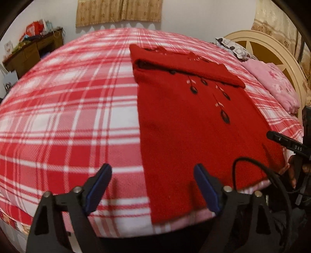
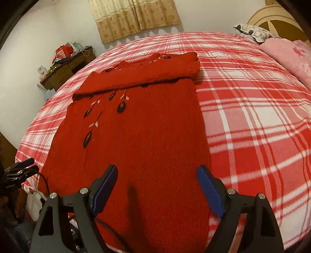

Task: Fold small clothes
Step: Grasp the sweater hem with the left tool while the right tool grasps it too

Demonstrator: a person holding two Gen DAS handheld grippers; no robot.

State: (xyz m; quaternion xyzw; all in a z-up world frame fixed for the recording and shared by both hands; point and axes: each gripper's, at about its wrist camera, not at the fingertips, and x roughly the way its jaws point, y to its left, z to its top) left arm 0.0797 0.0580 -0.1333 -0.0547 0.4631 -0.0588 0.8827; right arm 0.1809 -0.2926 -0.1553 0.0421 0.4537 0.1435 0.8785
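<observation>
A bedroom: a bed under a red-and-white plaid blanket (image 1: 68, 116) fills both views, with a curtain (image 2: 136, 17) on the far wall, a cluttered desk (image 1: 33, 50) at the left, and a pink quilt (image 1: 272, 81) beside a cream headboard (image 1: 268, 42) at the right. The task's garment, a red sweater (image 2: 136, 136) with dark embroidered buds, lies flat on the blanket, its hem toward the near edge of the bed and its upper part, seemingly the sleeves, already folded across the chest as a thick band (image 2: 147, 68). The left gripper (image 1: 152, 186) hangs over the near left hem corner, jaws wide and empty, 1 finger over the blanket and 1 over the knit. The right gripper (image 2: 157, 186) hangs over the near right part of the hem, jaws likewise wide, nothing between them. Judged from this layout, the next step is to pinch both hem corners and carry them toward the band. Risks: the left jaws straddle the sweater's edge, so closing there may catch the blanket along with the knit, or only 1 layer of it; uneven lifting by the 2 hands would skew the fold; dragging the hem could pull the folded band loose; the cable (image 1: 252, 169) trailing near the hem may snag the fabric; the hem lies close to the bed edge and may slide off if nudged.
</observation>
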